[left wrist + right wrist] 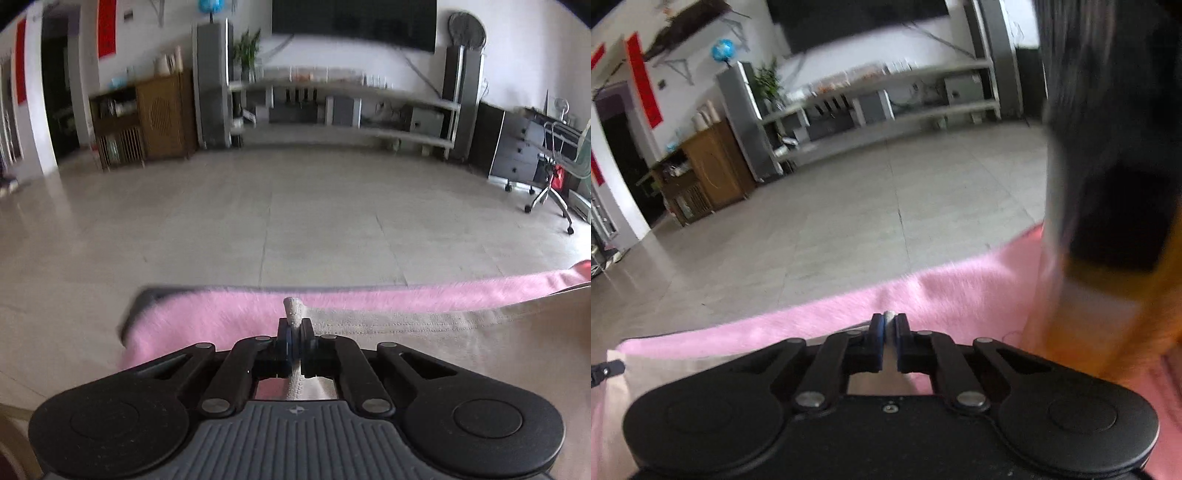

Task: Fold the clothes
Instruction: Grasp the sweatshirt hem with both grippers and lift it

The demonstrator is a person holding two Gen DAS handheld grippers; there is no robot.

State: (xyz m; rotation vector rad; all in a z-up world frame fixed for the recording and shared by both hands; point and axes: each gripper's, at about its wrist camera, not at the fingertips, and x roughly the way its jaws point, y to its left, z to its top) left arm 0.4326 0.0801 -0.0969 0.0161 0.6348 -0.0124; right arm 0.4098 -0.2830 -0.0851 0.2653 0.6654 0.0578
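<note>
Grey floor tiles [295, 206] stretch away from the pink blanket [207, 317] that covers the surface I am working on, out to a long low shelf unit [343, 107] against the far wall with a dark screen [354, 22] above it.

On the blanket lies the beige garment [461, 354], its stitched edge running close behind the blanket's far border. My left claw [294, 332] is clenched on a small pinch of that beige cloth, which pokes up in a nub just past the fingertips. My right claw [889, 326] is clenched too, with a sliver of pale fabric caught between its blue pads; more of the same garment [657, 369] shows to the left of that claw. So I have both corners of one edge in hand.

I judge the folding to be barely begun: the garment looks spread flat, and I see no fold in it yet. What remains is to lift this edge, carry it over the rest of the cloth, lay it down and repeat until it is compact.

A wooden cabinet [162, 114] stands left of the shelf unit and an office chair [557, 166] to its right, both well apart from the blanket. Nearer trouble is a blurred dark and orange shape [1108, 192] just right of my right claw, over the blanket; I cannot tell what it is, but it crowds that side.
</note>
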